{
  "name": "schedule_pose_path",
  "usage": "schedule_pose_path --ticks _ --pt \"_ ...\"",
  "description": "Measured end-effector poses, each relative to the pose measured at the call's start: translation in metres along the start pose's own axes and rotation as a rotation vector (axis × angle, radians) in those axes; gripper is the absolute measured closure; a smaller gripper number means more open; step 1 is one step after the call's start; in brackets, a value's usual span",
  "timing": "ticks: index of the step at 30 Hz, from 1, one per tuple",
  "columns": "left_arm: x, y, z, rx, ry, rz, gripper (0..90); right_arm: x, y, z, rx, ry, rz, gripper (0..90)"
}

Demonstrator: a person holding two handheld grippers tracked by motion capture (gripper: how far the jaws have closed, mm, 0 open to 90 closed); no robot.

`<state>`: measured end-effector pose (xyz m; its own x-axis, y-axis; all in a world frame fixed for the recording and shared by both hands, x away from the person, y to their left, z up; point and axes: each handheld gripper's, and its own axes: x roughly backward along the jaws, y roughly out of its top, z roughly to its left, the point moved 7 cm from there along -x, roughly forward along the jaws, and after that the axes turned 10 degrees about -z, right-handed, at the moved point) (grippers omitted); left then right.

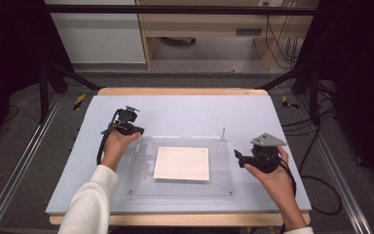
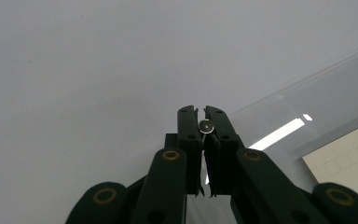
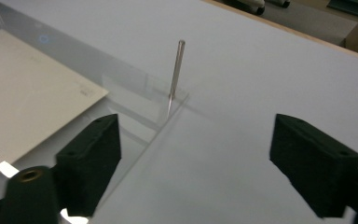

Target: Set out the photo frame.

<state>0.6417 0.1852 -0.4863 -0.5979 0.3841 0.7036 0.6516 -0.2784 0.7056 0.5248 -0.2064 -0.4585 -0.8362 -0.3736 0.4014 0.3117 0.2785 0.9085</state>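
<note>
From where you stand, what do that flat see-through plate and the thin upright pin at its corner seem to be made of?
The plate looks like clear acrylic or glass: transparent, glossy, catching light reflections. The pin looks like bare metal: silvery grey with a dull sheen.

White sheet of paper (image 1: 181, 163) lying between the two grippers, pale blue tabletop (image 1: 185, 109) under them, cables (image 1: 316, 141) on floor beyond the right gripper

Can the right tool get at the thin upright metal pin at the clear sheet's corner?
Probably yes. The right tool stands open facing the thin upright metal pin, with bare table between them and nothing blocking.
</note>
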Motion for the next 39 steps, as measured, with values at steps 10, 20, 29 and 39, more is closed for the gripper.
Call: schedule_pose_path --ticks 10,20,29,39 --pt "0.0 0.0 -0.001 0.006 0.012 0.011 84.9 0.038 -0.045 0.022 0.066 0.046 0.045 13.6" --pt "-0.001 0.0 0.0 0.014 0.008 0.021 84.8 0.062 -0.057 0.032 0.136 0.064 0.022 22.0" --pt "-0.001 0.001 0.0 0.021 0.011 0.034 84.8 0.066 -0.069 0.046 0.221 0.113 0.057 22.5" --pt "-0.003 0.002 0.002 0.025 0.005 0.051 84.8 0.072 -0.08 0.055 0.277 0.145 0.1 23.3"
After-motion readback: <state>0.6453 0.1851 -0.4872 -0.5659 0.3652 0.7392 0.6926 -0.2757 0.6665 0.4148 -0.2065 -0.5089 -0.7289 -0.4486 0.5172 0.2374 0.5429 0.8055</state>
